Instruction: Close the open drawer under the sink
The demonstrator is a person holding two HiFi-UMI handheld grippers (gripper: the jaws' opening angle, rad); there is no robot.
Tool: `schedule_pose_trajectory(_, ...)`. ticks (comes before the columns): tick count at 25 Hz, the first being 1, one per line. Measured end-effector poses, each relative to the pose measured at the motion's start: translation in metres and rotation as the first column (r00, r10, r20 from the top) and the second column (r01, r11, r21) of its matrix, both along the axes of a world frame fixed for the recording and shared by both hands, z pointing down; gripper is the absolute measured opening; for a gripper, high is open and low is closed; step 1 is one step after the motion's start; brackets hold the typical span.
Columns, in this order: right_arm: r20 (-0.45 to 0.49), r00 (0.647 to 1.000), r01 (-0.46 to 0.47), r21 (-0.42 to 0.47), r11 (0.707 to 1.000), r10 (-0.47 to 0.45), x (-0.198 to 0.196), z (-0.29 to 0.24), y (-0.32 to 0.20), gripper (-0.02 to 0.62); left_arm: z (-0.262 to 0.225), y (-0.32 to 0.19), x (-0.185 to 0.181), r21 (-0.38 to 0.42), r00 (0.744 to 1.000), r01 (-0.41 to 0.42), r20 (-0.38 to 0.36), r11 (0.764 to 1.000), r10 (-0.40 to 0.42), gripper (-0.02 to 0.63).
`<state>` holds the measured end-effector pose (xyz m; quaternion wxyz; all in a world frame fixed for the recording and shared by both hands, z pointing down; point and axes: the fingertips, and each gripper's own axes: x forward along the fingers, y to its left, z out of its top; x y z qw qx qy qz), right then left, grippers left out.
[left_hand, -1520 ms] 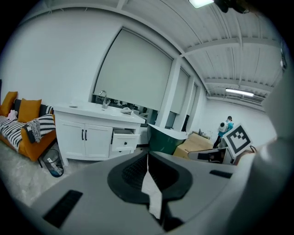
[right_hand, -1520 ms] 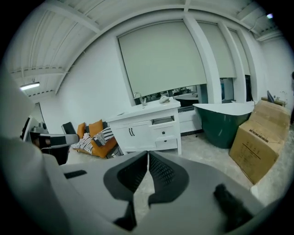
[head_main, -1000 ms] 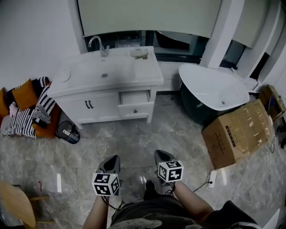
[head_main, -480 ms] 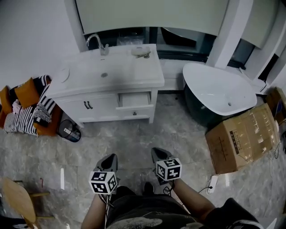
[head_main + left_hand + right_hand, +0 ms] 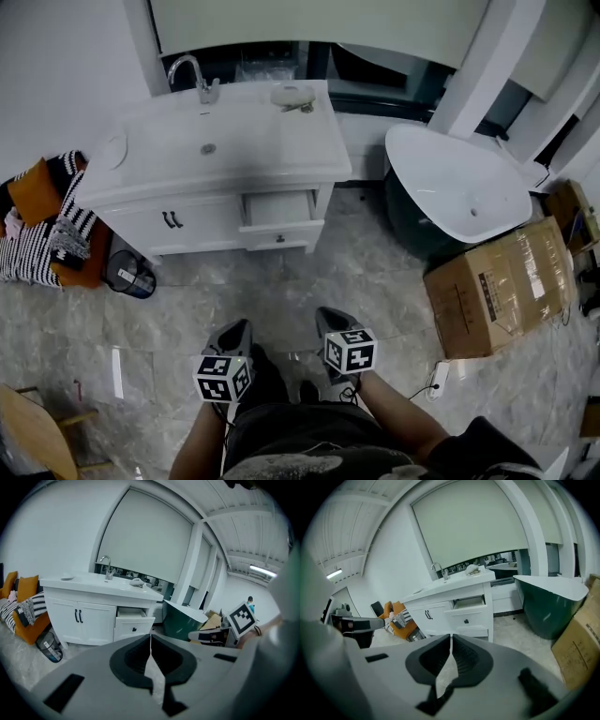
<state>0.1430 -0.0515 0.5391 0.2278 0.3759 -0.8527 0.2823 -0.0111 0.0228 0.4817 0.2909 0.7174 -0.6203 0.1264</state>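
A white vanity [image 5: 211, 159] with a sink and chrome tap [image 5: 192, 77] stands against the far wall. Its top drawer [image 5: 278, 217] on the right side is pulled partly out; I also see the drawer [image 5: 134, 618] in the left gripper view and the drawer [image 5: 469, 606] in the right gripper view. My left gripper [image 5: 236, 335] and right gripper [image 5: 328, 322] hang low over the floor, well short of the vanity. Both are shut with nothing between the jaws. In the gripper views the left gripper [image 5: 150, 637] and right gripper [image 5: 451, 637] point toward the vanity.
A white and dark green bathtub [image 5: 450, 192] stands right of the vanity, with a cardboard box [image 5: 497, 286] in front of it. Striped and orange cushions [image 5: 42, 220] and a small bin [image 5: 127, 275] lie at the left. A round wooden stool [image 5: 33, 436] is at bottom left.
Both grippers and the person have moved forward toward the vanity, which now appears nearer and larger. Both grippers stay shut.
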Motion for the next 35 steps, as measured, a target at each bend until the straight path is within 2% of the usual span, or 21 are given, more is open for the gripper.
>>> schedule_pose_trajectory(5, -0.110, 0.994, 0.019, 0.037, 0.999, -0.014, -0.035, 0.010, -0.032, 0.026, 0.013, -0.035, -0.027, -0.017, 0.996, -0.086, -0.025, 0.996, 0.086, 0.017)
schedule_pose_trajectory(11, -0.105, 0.991, -0.083, -0.012, 0.997, 0.081, -0.075, 0.023, -0.058, 0.026, 0.039, -0.058, -0.066, -0.056, 0.987, -0.142, -0.078, 0.988, 0.138, 0.017)
schedule_pose_trajectory(17, -0.149, 0.984, -0.101, 0.012, 0.995, 0.102, -0.104, 0.043, -0.085, 0.026, 0.063, -0.087, -0.100, -0.063, 0.983, -0.182, -0.049, 0.981, 0.180, 0.017)
schedule_pose_trajectory(22, -0.182, 0.974, -0.133, 0.018, 0.991, 0.134, -0.112, 0.070, -0.106, 0.026, 0.081, -0.104, -0.115, -0.072, 0.985, -0.159, -0.080, 0.985, 0.153, 0.017)
schedule_pose_trajectory(35, -0.191, 0.959, -0.222, -0.048, 0.974, 0.209, -0.108, 0.154, -0.175, 0.028, 0.126, -0.176, -0.143, -0.063, 0.996, -0.057, -0.072, 0.996, 0.053, 0.017)
